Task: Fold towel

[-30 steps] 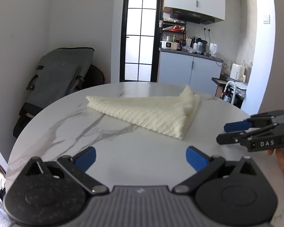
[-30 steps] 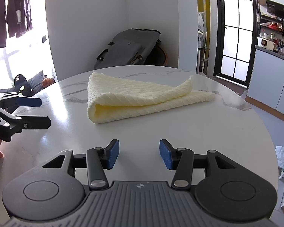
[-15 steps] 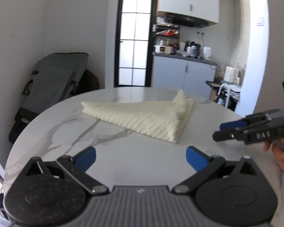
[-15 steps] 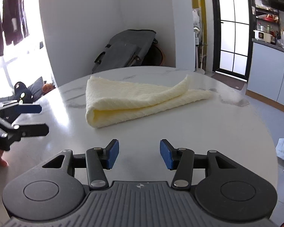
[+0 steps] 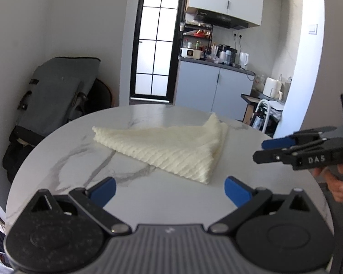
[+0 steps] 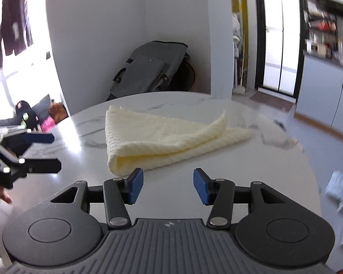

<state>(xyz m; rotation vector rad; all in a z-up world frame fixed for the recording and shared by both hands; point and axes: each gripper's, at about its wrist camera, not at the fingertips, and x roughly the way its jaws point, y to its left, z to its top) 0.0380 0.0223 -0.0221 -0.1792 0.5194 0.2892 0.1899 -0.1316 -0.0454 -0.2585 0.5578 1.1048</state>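
Observation:
A cream ribbed towel (image 5: 169, 147) lies folded into a triangle on the round white marble table (image 5: 137, 196). It also shows in the right wrist view (image 6: 162, 137), with its folded edge nearest the camera. My left gripper (image 5: 169, 189) is open and empty, just short of the towel's near corner. My right gripper (image 6: 167, 185) is open and empty, close to the towel's folded edge. The right gripper also shows at the right of the left wrist view (image 5: 265, 149), and the left gripper at the left of the right wrist view (image 6: 52, 149).
A grey bag (image 5: 54, 96) leans against the wall beyond the table. A black-framed glass door (image 5: 157, 45) and kitchen cabinets (image 5: 215, 86) stand behind. The table's rim (image 6: 308, 159) drops off at the right.
Both grippers have moved closer to the towel and a little higher. The right wrist view has swung, blurring the background. The towel has not moved.

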